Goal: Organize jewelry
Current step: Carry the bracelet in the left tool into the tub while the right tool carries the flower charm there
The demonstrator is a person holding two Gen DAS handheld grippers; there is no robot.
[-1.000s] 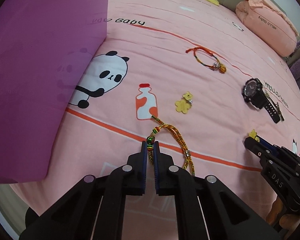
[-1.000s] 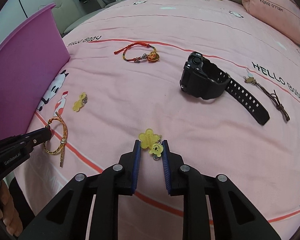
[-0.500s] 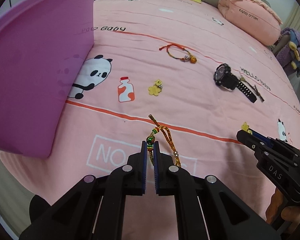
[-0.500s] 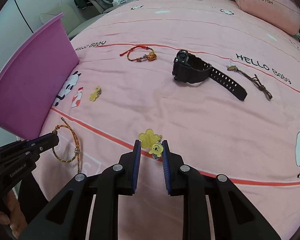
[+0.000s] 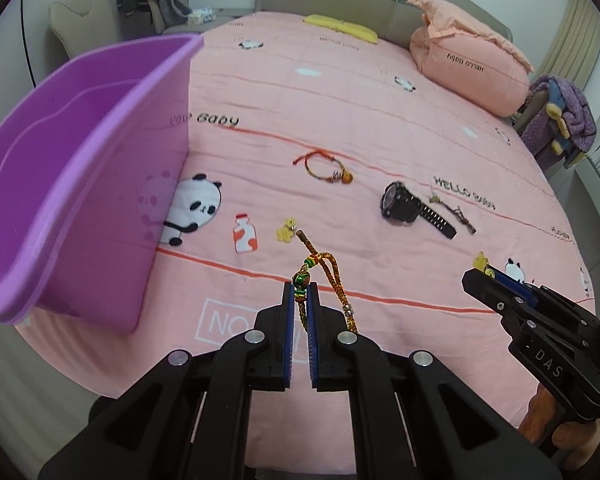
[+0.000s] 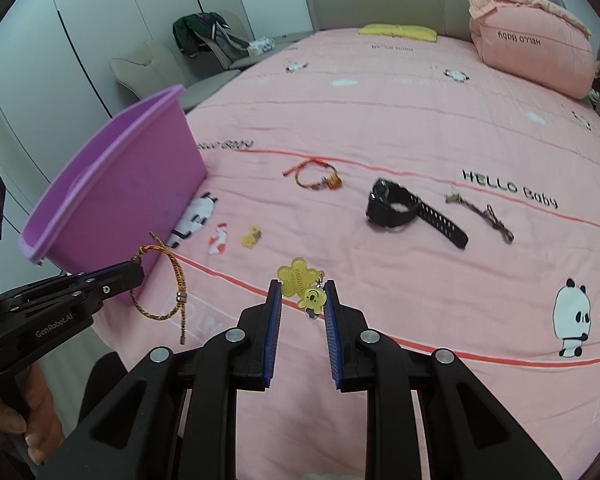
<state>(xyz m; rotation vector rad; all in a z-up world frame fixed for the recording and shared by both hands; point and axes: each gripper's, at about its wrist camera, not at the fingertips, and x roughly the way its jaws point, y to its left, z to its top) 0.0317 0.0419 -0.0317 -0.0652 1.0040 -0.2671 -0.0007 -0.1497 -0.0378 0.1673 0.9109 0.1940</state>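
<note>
The left gripper (image 5: pixel 300 286) is held above the bed, its jaws pressed together on a braided cord bracelet (image 5: pixel 328 276) that hangs from them. The right gripper (image 6: pixel 302 294) is raised beside it, clamped on a yellow charm (image 6: pixel 305 286), probably by its edges. A hand (image 6: pixel 24 424) is seen gripping the left handle.

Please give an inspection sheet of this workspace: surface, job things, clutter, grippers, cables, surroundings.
Surface: pink bedspread, panda prints.
Job things: purple bin at left; red bracelet, black watch, brown cord and small yellow charm lie on the bed.
Clutter: yellow cloth, pink pillow.
Grippers: left gripper shut on gold bracelet, lifted; right gripper shut on yellow keychain.
Cables: black cable on far wall.
Surroundings: chair with jacket, wardrobe.
</note>
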